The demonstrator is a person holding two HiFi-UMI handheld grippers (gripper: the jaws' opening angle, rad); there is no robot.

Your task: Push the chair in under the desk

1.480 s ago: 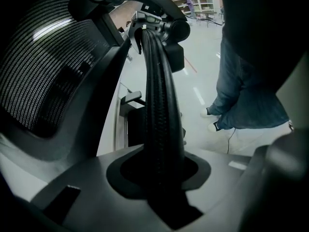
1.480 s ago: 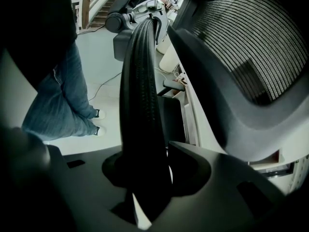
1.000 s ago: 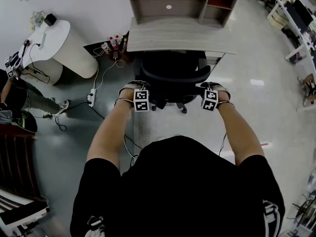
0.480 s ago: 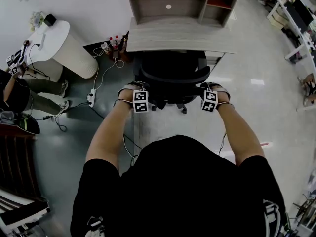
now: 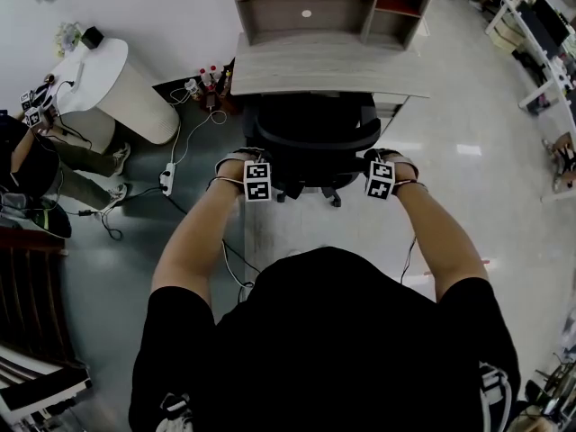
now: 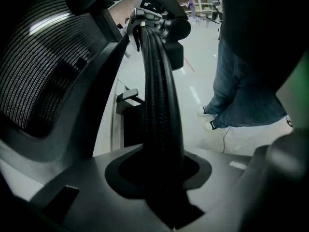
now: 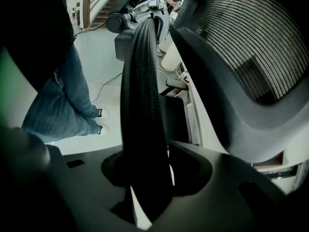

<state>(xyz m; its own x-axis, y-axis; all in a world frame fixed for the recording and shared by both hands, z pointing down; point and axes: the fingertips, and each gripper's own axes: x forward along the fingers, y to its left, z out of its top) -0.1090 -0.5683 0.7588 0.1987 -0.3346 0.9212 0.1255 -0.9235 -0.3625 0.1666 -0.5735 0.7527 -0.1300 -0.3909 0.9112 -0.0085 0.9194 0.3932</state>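
Presently: my left tongs (image 5: 256, 162), clamped on the left end of the top rail (image 5: 315, 144); chair (image 5: 310, 120), centre, seat part-way beneath the front edge of the desk (image 5: 324, 66); my right tongs (image 5: 382, 162), clamped on the rail's right end. Hazards, as I judge: an uneven push swivels the chair against the desk's edge; jaws slide off the curved rail.

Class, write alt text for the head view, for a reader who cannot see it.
From above, a person in a black shirt holds the left gripper and right gripper at the two sides of a black office chair, its front at the edge of a pale wooden desk with shelves.
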